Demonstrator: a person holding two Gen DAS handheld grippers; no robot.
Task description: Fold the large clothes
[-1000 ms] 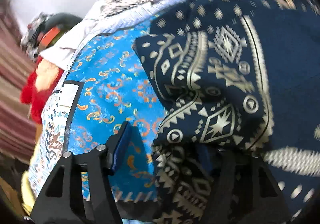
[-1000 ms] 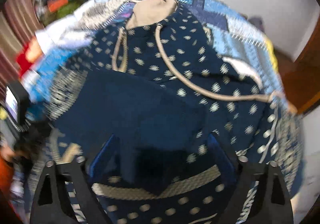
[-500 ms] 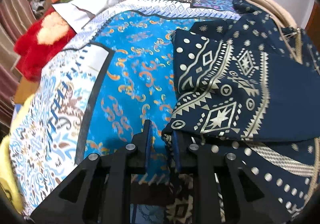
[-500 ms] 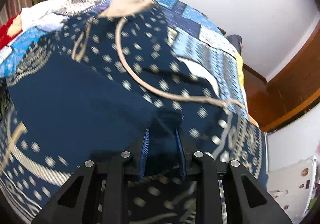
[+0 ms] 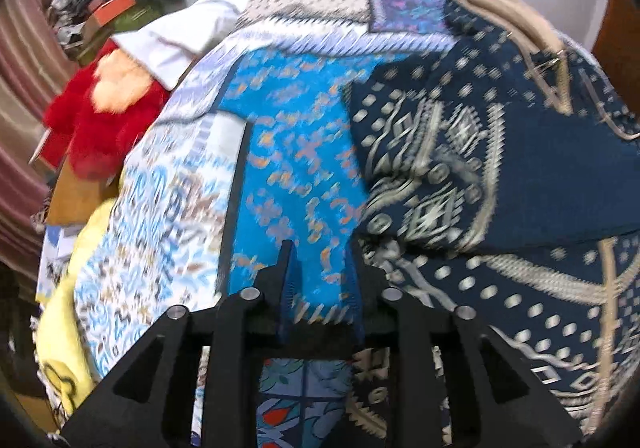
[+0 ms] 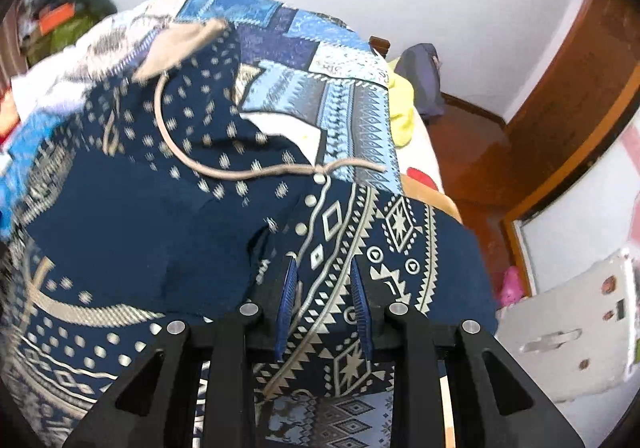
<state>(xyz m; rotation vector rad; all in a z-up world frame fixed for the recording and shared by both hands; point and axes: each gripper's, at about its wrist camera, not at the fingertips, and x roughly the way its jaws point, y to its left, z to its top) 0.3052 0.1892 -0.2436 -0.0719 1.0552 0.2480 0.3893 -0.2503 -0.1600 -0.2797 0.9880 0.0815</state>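
A: fingers (image 5: 287, 280) on left gripper (image 5: 322, 280) are parting. The gap shows only quilt (image 5: 296, 136), so nothing looks pinched there. Garment (image 5: 520, 168) edge runs right along the inner face of its right-hand finger.

B: touching the pad?

A: can't tell, too blurred. Right gripper (image 6: 323, 300) is the one that's on it. Narrow gap, filled by a patterned fold, looks clamped.

B: where's the garment overall?

A: spread on the bed over the quilt. From the left gripper it's all off to the right. From the right gripper it runs ahead and to the left, with the held flap raised off the bed.

B: long axis?

A: away from both grippers, near hem to the beige end at the far side. Cord (image 6: 224, 172) loops across the far half. My read is that any fold goes along that axis, near edge carried to far.

B: nearer hand?

A: right, it's already in the cloth. Left would need to shift right to bite the edge.

B: blind spots?

A: near hem sits under both gripper bodies. The left view cuts off the garment's right side. Layer count in the right jaws is unreadable. Both views are motion-smeared.
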